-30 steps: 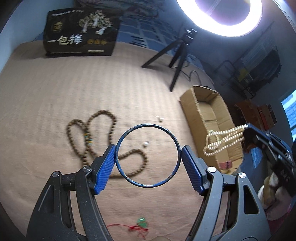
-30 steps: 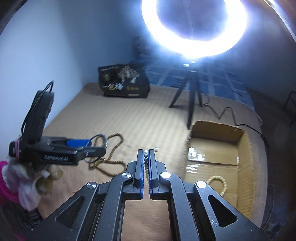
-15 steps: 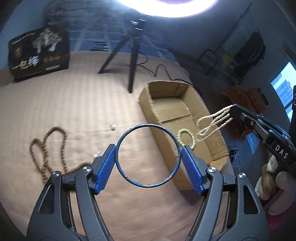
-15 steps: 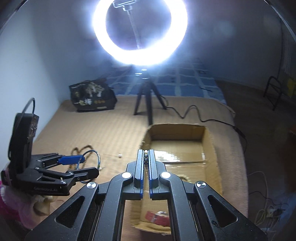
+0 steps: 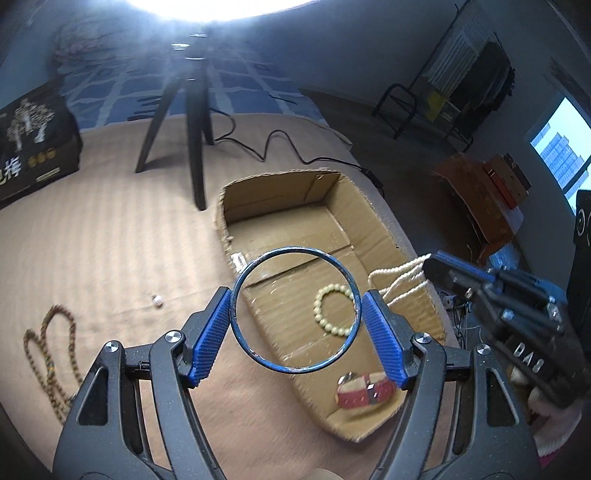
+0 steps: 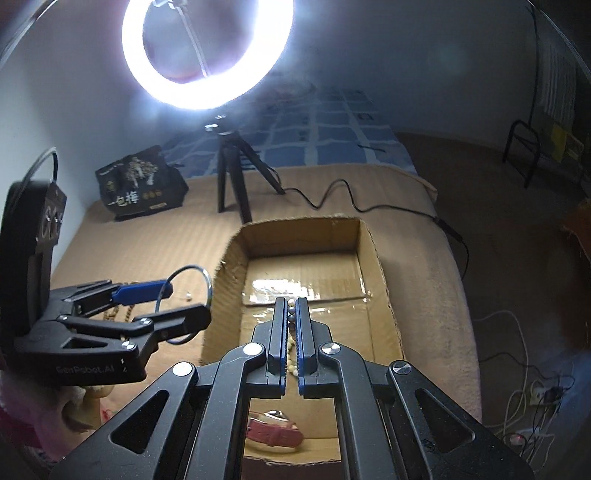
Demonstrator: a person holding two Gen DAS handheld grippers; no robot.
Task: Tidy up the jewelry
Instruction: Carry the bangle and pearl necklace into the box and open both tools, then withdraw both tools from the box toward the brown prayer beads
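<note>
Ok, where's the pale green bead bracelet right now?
In the left wrist view, the pale green bead bracelet lies on the cardboard box floor, seen partly through the blue bangle.

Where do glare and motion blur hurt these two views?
Left wrist view: the ring light blows out the top edge and hazes the tripod; the mat and red watch are smeared, while the blue bangle stays sharp. Right wrist view: the ring light's halo washes the wall, and tape on the cardboard box floor reflects it.
</note>
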